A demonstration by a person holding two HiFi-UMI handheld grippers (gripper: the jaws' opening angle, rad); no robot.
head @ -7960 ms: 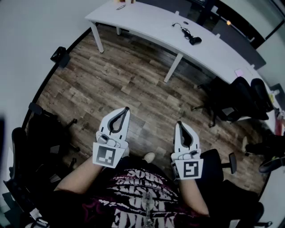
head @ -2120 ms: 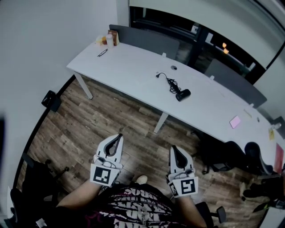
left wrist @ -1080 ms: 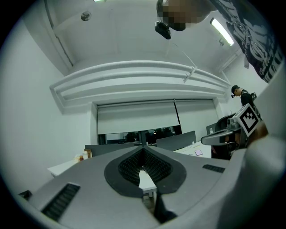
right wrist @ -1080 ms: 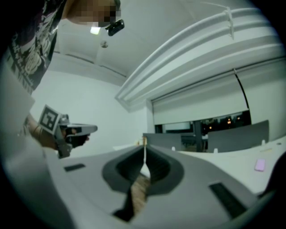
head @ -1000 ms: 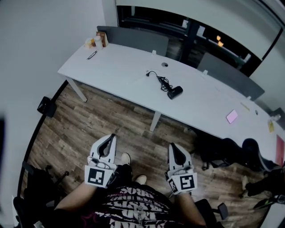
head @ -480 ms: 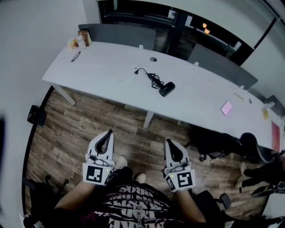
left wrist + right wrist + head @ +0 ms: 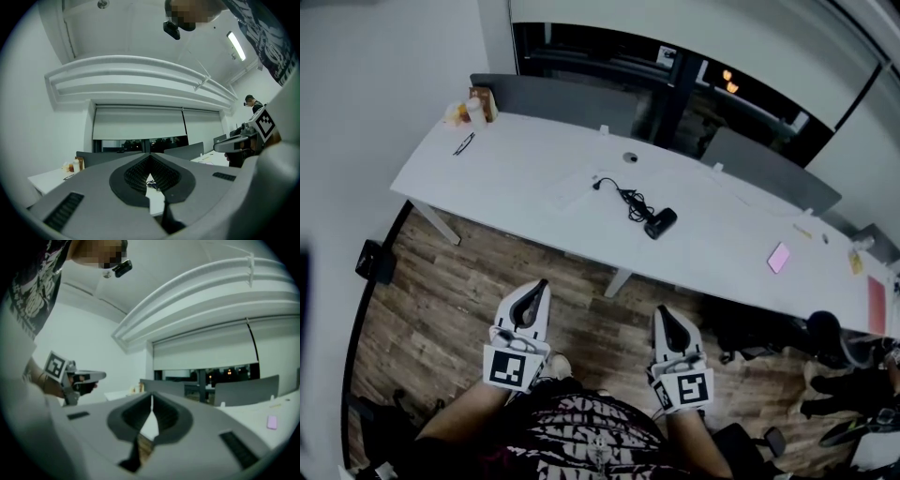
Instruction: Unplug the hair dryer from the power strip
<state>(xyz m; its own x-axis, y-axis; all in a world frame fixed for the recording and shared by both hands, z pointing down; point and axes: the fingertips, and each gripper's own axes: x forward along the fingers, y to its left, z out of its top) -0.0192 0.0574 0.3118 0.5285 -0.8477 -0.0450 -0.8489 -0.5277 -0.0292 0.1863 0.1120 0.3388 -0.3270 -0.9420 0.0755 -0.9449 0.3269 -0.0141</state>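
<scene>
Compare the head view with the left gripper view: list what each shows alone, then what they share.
Only the head view: the hair dryer lying on the white table, the wooden floor and a pink item. Only the left gripper view: the ceiling light and the roller blind. Both: the table, the bottles at its far corner, the left claw, shut and empty, and the right claw.

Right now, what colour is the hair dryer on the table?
Black. The hair dryer shows best in the head view, against the white table.
</scene>
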